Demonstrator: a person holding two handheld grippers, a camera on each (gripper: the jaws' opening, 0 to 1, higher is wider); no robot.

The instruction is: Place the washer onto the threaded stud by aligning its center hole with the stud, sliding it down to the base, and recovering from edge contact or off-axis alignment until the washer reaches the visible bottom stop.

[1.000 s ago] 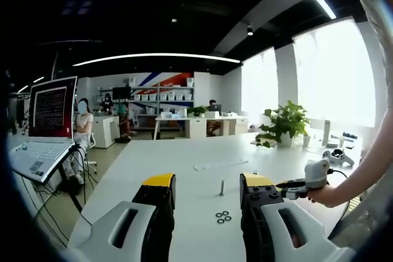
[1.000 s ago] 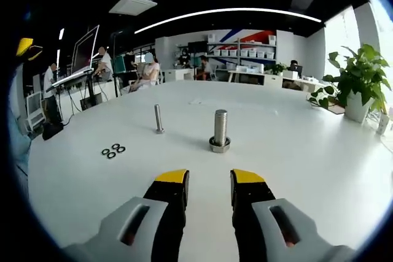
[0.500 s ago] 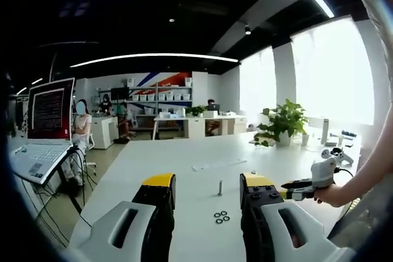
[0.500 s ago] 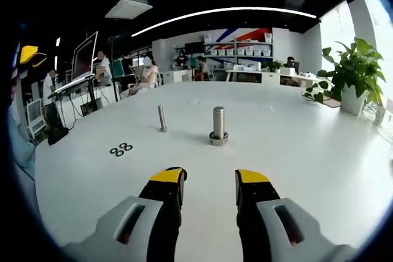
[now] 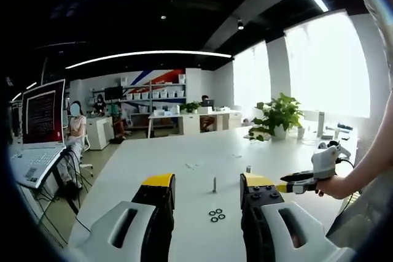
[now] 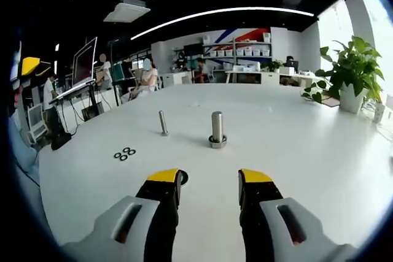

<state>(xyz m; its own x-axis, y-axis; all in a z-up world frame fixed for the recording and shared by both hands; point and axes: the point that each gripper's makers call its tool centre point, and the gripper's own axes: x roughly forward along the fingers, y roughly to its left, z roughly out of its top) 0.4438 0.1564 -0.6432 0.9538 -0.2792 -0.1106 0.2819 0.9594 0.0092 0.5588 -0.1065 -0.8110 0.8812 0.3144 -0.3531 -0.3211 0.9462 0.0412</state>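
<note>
Standing thick stud (image 6: 216, 131) and slim stud (image 6: 163, 123), right gripper view

White table (image 6: 319, 151), three washers (image 6: 124, 153), thin stud (image 6: 163, 123), thick threaded stud (image 6: 217, 131), potted plant (image 6: 354, 78)

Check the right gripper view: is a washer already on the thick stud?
No, the three washers lie together on the table, apart from the thick stud.
</note>
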